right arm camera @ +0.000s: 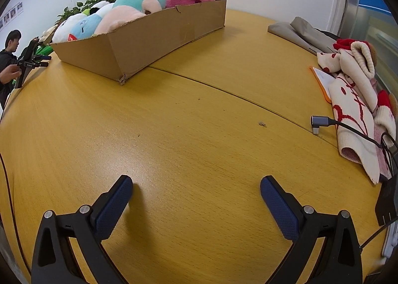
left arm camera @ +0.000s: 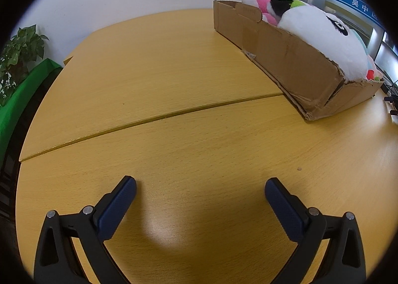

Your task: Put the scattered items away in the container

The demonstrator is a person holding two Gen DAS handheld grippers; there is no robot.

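Brightness: bright, even indoor light.
Glare: pale sheen on the table (left arm camera: pixel 161 231) between the fingers; fainter sheen in the right wrist view.
Shadows: soft, dark beside each fingertip (right arm camera: pixel 124 189).
Distortion: strong fisheye bending, black vignette at corners.
Focus: sharp centrally, softer toward the rim.

A yellow wooden table (left arm camera: pixel 174 72) with a curved seam across its top; a leafy potted plant (left arm camera: pixel 18 52) at its far left edge, beside green cloth (left arm camera: pixel 22 94); a knitted red-and-cream scarf (right arm camera: pixel 353 99) heaped at the table's right side, a grey cable plug (right arm camera: pixel 319 122) just beside it; folded grey fabric (right arm camera: pixel 296 28) further back; a person in black (right arm camera: pixel 8 60) at far left.
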